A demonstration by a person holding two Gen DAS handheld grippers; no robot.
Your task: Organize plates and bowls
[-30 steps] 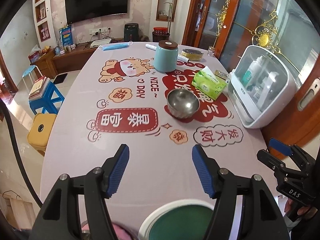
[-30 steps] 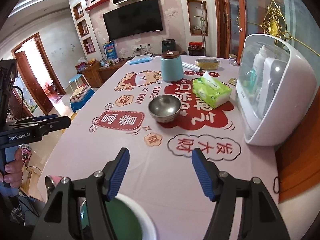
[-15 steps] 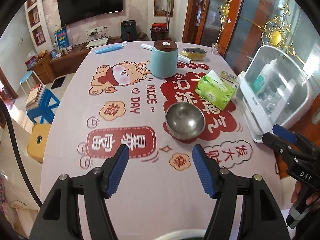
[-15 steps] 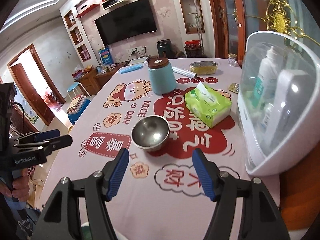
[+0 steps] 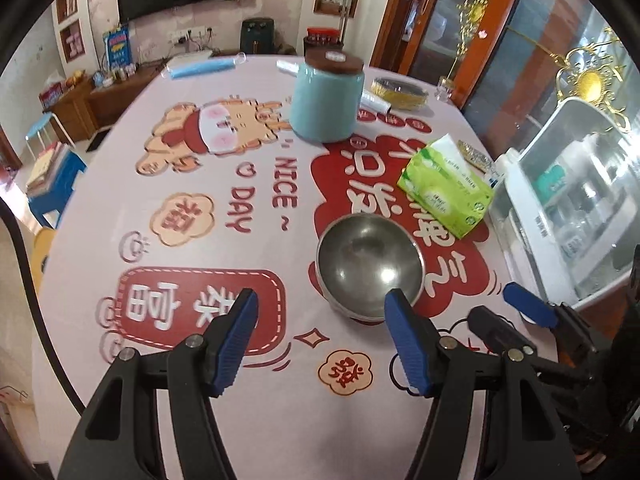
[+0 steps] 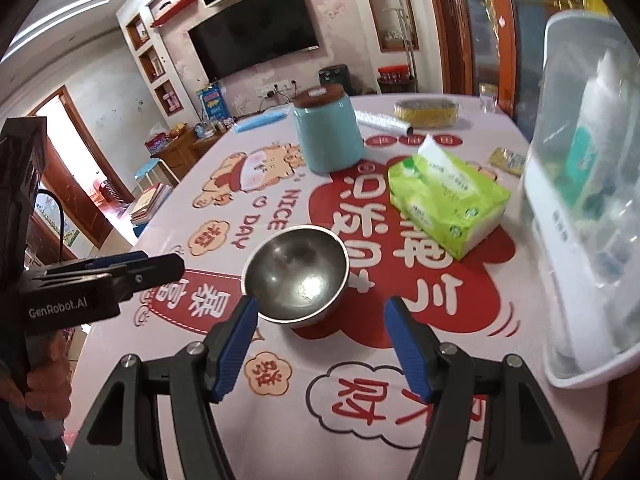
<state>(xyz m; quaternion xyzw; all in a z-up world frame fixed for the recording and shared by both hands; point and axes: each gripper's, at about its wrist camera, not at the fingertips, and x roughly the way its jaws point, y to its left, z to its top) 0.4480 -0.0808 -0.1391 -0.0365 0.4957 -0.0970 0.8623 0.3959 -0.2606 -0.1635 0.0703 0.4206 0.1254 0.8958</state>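
Each wrist camera looks forward and steeply down along its own open fingers, close over the table (image 5: 168, 184). Both share the steel bowl (image 5: 370, 266) just ahead.

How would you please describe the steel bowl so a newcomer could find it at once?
Start at the table with the pink printed cloth, then find the big red cloud print. The bowl stands on its near edge, in front of the green tissue pack; it is the only shiny, empty metal thing there.

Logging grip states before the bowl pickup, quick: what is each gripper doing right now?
Left gripper: open, holding nothing; the steel bowl sits just beyond its right finger.
Right gripper: open, holding nothing, with the bowl just ahead.
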